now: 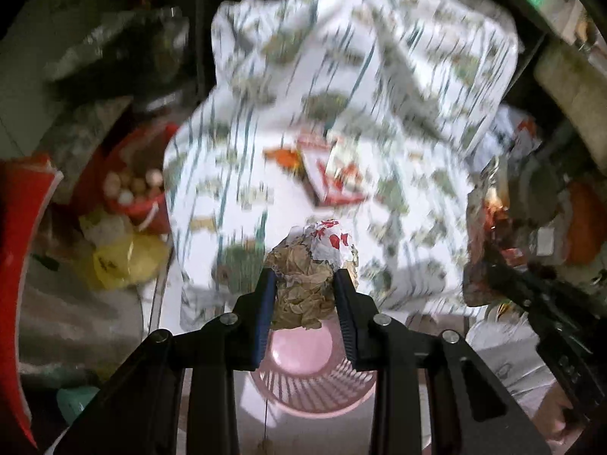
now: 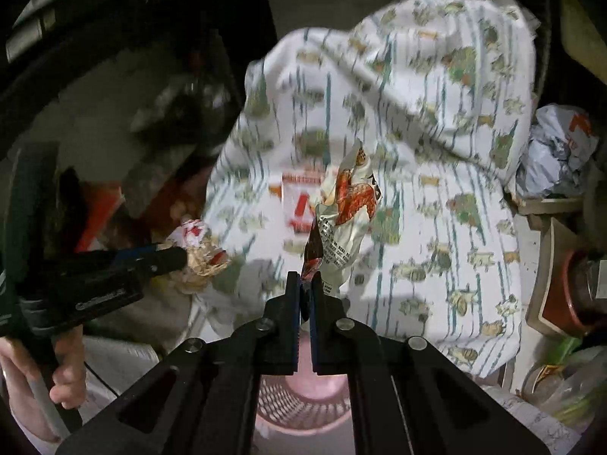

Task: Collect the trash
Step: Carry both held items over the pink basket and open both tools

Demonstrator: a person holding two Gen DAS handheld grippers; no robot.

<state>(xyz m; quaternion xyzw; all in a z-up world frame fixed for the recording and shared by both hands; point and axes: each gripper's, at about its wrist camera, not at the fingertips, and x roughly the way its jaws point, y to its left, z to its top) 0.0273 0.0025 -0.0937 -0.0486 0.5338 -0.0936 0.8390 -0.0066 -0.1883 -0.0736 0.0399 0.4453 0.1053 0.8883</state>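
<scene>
Presently: left gripper, part-open, clamps a crumpled paper wad above the pink basket. Right gripper, jaws closed, pinches a printed snack wrapper over the patterned cloth; wrapper text too blurred to read.

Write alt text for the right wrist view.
The right hand-held gripper is shut on a crumpled snack wrapper, above a pink slotted basket. At left, the left hand-held gripper grips a ball of crumpled paper. Behind lies a white patterned cloth.
</scene>
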